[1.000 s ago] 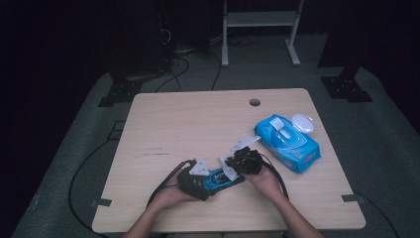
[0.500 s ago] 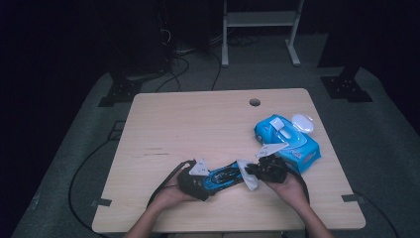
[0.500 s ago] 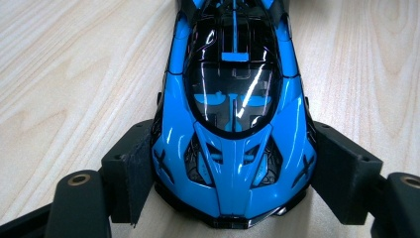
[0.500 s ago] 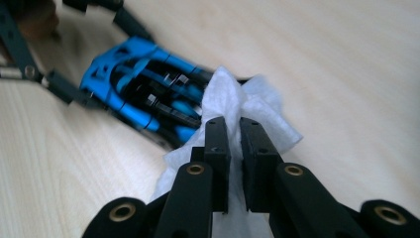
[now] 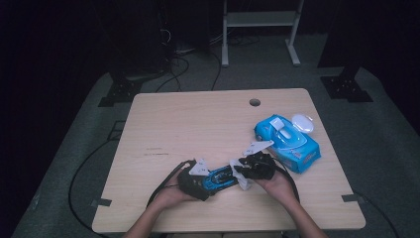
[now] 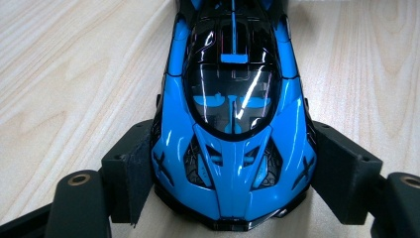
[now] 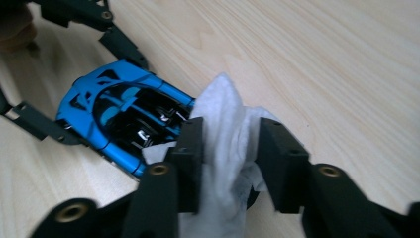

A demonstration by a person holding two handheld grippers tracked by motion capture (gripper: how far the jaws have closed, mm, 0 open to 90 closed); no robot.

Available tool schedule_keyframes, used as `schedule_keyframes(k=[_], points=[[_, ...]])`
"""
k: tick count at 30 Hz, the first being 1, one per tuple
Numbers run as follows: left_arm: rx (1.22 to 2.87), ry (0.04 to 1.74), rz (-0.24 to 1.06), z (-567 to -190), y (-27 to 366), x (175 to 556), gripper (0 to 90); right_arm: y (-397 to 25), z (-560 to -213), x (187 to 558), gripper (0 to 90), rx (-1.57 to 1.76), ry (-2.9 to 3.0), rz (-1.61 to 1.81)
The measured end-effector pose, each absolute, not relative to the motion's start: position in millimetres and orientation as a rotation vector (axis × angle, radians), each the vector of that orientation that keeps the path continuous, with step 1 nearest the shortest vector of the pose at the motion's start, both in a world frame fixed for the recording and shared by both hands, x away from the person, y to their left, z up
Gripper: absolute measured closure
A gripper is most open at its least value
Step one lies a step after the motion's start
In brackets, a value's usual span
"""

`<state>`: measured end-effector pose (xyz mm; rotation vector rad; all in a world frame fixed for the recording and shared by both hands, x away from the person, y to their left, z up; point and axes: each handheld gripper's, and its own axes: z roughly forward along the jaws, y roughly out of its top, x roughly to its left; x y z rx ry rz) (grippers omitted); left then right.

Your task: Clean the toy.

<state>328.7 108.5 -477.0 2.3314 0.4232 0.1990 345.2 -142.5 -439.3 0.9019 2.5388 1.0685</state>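
We clamp blue toy car [image 6: 233, 124] nose in left gripper [image 6: 233, 198] jaws, low on wooden surface [image 5: 198, 124]. Right gripper [image 7: 230, 148] jaws pinch white wipe [image 7: 223, 129] against car tail. Wipes pack [image 5: 287, 141] beside; print unreadable.

The right tongs [image 5: 246, 174] have swung back from beside the wipes packet [image 5: 288, 140] toward the left tongs [image 5: 210, 181]. Their white wipe [image 7: 221, 133] now presses against the toy car's [image 6: 233, 114] rear end again.
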Motion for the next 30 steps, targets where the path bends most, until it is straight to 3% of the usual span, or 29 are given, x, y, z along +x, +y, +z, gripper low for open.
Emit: schedule_keyframes(k=[3, 6, 10, 20, 26, 30], points=[[2.332, 0.426, 0.2, -476.9, 108.5, 328.6, 25.4, -144.4, -445.4, 352.4, 57.2, 0.972, 2.549, 1.149], [2.332, 0.425, 0.199, -476.9, 108.1, 328.8, 25.4, -149.7, -446.5, 354.8, 69.5, 0.991, 2.571, 1.209], [2.328, 0.422, 0.199, -477.3, 108.3, 329.1, 25.5, -156.3, -448.9, 356.9, 77.0, 1.014, 2.594, 1.264], [2.322, 0.423, 0.197, -477.7, 108.3, 329.1, 25.5, -176.7, -432.3, 350.0, 80.5, 1.03, 2.55, 1.23], [2.325, 0.436, 0.193, -477.1, 108.2, 328.9, 25.3, -162.9, -435.3, 334.5, 80.5, 0.938, 2.649, 1.159], [2.319, 0.484, 0.109, -474.2, 113.1, 333.9, 22.7, -161.4, -443.4, 334.5, 80.6, 0.947, 2.668, 1.19]])
